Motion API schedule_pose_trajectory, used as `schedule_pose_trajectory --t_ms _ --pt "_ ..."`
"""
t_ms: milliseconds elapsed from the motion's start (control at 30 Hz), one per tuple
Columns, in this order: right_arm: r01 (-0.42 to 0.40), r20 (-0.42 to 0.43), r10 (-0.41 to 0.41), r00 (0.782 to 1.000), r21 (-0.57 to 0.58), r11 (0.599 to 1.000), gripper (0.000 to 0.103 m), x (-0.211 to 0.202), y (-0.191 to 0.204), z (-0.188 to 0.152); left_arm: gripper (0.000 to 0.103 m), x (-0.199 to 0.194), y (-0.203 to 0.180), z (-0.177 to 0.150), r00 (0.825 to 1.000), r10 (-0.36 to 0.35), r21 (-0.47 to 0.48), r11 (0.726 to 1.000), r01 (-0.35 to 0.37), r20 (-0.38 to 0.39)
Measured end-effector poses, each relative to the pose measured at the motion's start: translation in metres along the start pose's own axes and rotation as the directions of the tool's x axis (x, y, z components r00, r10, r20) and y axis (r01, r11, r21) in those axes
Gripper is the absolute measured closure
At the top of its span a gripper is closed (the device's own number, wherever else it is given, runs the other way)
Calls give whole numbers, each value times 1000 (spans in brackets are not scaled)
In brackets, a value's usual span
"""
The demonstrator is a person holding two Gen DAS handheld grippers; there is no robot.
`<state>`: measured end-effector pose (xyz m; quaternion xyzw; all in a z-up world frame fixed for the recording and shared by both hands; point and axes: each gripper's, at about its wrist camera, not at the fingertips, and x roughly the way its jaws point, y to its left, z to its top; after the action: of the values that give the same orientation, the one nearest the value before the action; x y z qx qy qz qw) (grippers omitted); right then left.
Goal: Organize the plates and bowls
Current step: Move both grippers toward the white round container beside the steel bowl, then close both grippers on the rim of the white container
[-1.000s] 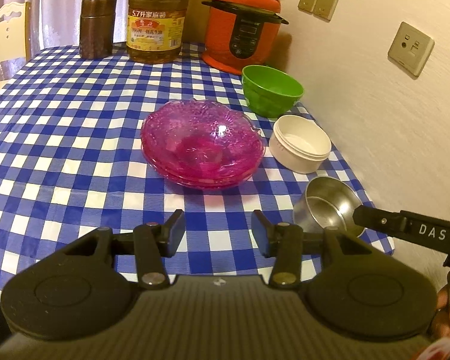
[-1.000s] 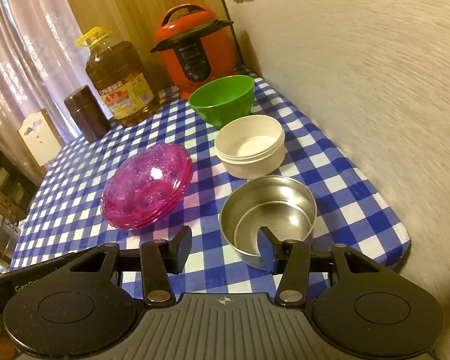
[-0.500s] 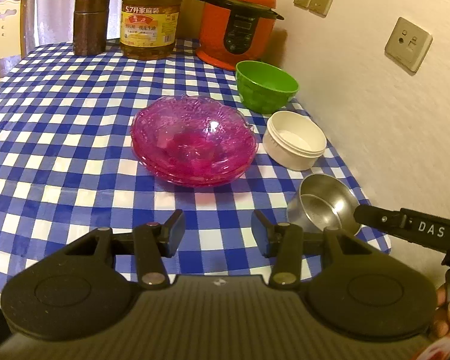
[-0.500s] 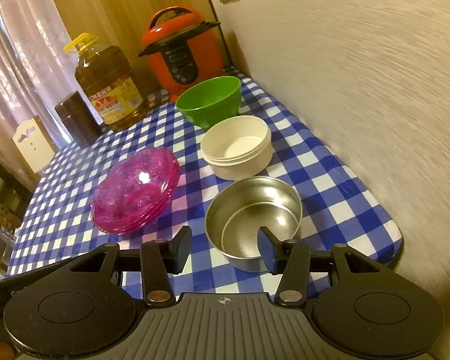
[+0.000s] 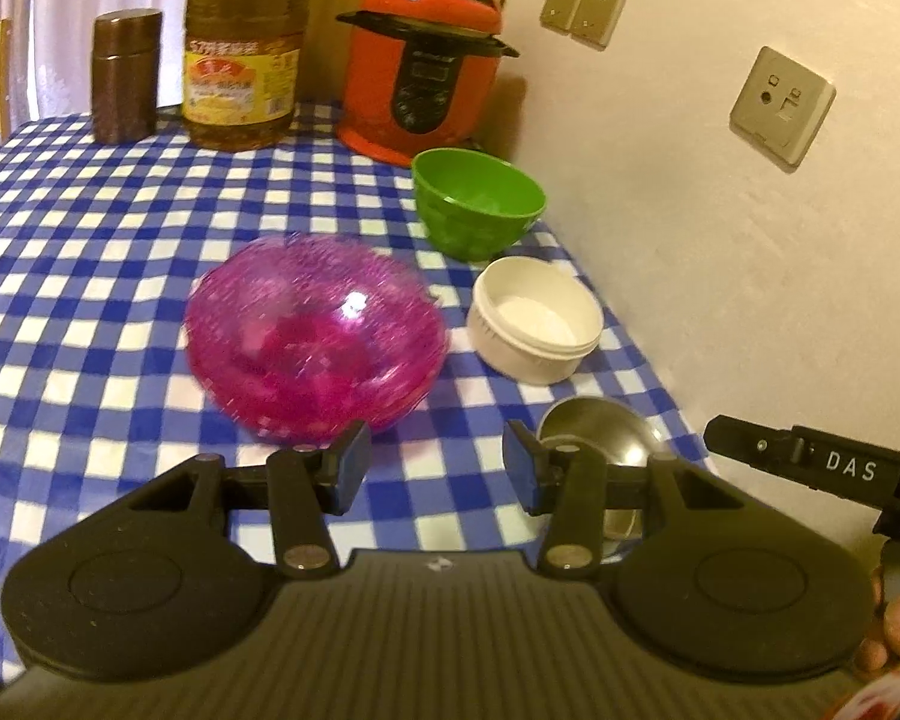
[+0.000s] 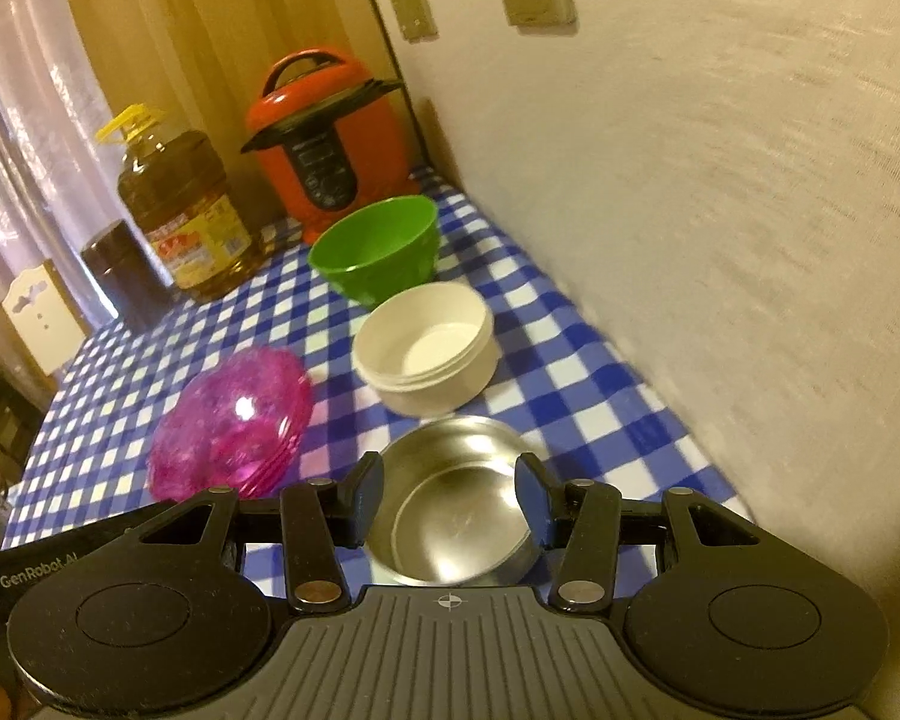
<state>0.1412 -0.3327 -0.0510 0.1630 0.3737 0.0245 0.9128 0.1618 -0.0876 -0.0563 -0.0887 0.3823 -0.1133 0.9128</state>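
Note:
A stack of pink glass plates (image 5: 315, 339) (image 6: 234, 426) lies mid-table. Along the wall stand a green bowl (image 5: 477, 201) (image 6: 378, 246), a white bowl (image 5: 534, 321) (image 6: 426, 348) and a steel bowl (image 5: 600, 429) (image 6: 450, 510), in a row from far to near. My left gripper (image 5: 437, 468) hovers open over the cloth just in front of the pink plates, with nothing between its fingers. My right gripper (image 6: 449, 480) is open above the near side of the steel bowl and does not touch it.
A blue-and-white checked tablecloth (image 5: 90, 276) covers the table. At the back stand a red pressure cooker (image 5: 426, 66), a big oil bottle (image 5: 243, 60) and a brown jar (image 5: 123, 78). The wall (image 5: 720, 240) runs close along the right. The table's near right corner (image 6: 708, 480) lies beside the steel bowl.
Both grippers have drifted forward and toward the wall, so the plates and bowls sit lower and further left in both views. The jaws have not changed.

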Motion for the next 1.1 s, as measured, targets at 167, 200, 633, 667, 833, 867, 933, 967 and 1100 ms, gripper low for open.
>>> schedule_pose_trajectory --t_ms 167,200,633,667,833,867,933,967,1100 --pt "14 14 -14 1000 8 1000 54 6 -11 12 59 17 -13 15 1000 -21 20 1000 21 2" --pt "14 15 -14 1000 9 1000 54 7 -12 14 59 21 -14 18 1000 -25 25 999 25 1" --pt "2 15 -2 1000 32 999 54 46 -30 43 59 81 -34 54 995 -99 77 992 99 -12" --pt "3 13 -3 1000 37 999 54 50 -32 45 59 86 -34 56 995 -103 81 991 104 -12" --pt "7 10 -8 1000 49 999 54 69 -37 56 59 113 -33 68 993 -117 86 989 119 -26" --pt "9 10 -10 1000 45 999 54 73 -37 58 59 119 -34 69 992 -121 90 988 124 -30" --pt "11 8 -12 1000 35 999 55 81 -37 62 61 130 -34 74 991 -126 92 987 129 -36" --pt "13 6 -13 1000 32 999 55 85 -37 63 61 136 -34 76 991 -127 92 987 130 -37" --pt "7 -1 -7 1000 21 1000 55 105 -38 69 62 158 -36 81 992 -114 121 985 120 -52"
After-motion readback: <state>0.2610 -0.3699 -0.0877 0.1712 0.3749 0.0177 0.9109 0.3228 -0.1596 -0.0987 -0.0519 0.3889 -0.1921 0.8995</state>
